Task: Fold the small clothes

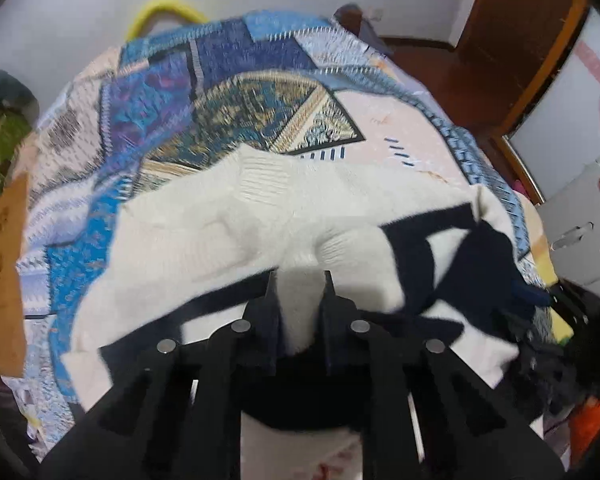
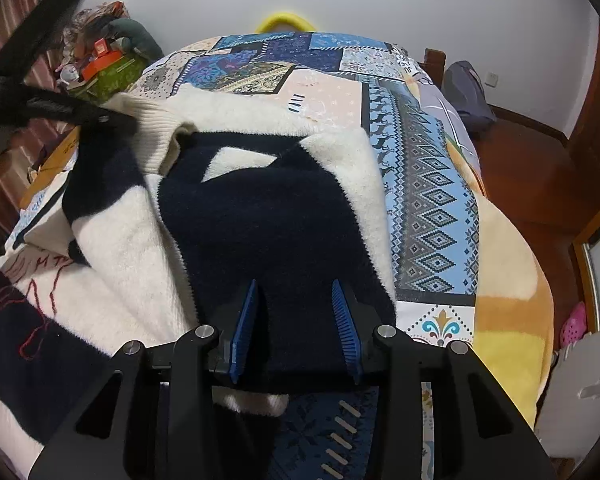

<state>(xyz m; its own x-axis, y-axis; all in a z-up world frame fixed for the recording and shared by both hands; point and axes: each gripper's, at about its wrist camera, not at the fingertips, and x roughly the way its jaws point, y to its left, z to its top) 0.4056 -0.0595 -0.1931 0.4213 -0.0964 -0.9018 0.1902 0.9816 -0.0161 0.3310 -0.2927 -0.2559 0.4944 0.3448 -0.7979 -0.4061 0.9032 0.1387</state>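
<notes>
Garment: a cream and navy sweater [image 2: 228, 200] lies rumpled on the bed [image 2: 432, 216], partly folded over itself.
Left claw [image 1: 300, 292]: clenched on a cream fold of the sweater, lifting it; view is blurred.
Right claw [image 2: 296, 320]: fingers spread, straddling the navy panel; whether they pinch it, I cannot tell.
Key relation: from the right claw the sweater's bulk runs toward 11 o'clock, long axis roughly 12 to 6.
Nearer hand: left claw, at 10 o'clock in the right wrist view, holds the ribbed end.
</notes>
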